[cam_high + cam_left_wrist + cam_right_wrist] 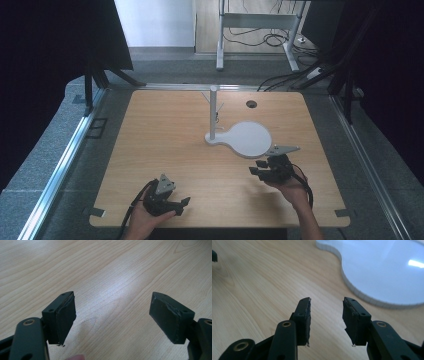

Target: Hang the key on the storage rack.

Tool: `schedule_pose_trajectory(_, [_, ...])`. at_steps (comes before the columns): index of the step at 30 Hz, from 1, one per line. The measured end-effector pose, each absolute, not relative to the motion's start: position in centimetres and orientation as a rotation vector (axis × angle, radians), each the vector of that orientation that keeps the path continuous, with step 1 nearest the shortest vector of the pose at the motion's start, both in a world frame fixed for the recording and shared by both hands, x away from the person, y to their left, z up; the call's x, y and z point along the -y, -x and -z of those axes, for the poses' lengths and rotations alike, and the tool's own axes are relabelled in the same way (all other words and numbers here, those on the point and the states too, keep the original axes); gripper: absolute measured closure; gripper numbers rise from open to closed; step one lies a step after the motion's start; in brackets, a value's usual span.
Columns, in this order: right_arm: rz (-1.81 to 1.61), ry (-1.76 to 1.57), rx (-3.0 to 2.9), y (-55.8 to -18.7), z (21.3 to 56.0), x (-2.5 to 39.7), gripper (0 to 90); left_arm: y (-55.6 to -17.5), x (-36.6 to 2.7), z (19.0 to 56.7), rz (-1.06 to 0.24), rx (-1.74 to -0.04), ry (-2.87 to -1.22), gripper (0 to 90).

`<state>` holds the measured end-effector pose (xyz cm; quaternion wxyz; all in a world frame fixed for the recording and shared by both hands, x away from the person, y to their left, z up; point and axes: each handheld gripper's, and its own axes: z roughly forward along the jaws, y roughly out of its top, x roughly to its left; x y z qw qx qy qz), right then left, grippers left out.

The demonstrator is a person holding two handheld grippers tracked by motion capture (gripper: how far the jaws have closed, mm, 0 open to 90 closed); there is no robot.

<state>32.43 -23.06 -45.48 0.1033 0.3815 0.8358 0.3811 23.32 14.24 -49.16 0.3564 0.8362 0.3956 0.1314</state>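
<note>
A white stand rests on the wooden table (165,135); its round flat base (250,139) carries a thin upright post (213,112) with a small arm at the top. My right gripper (256,167) is open just in front of the base, near the table's right side, with nothing between its jaws. In the right gripper view the base's edge (382,272) lies close ahead of that gripper (326,300). My left gripper (182,206) sits near the front edge, left of centre. It is wide open (111,295) over bare wood.
A dark cable hole (251,104) sits near the table's far edge. Metal rails (65,160) run along both sides, with dark panels (50,45) beyond. A grey desk frame (257,22) and cables stand on the floor behind.
</note>
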Motion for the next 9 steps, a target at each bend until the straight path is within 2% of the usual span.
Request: schedule_pose_trajectory(9, [-1.092,-1.174,-2.438,-31.9,46.9,23.9,50.1,-23.2,-13.9,49.1,-0.337,-1.006,-2.169,21.9])
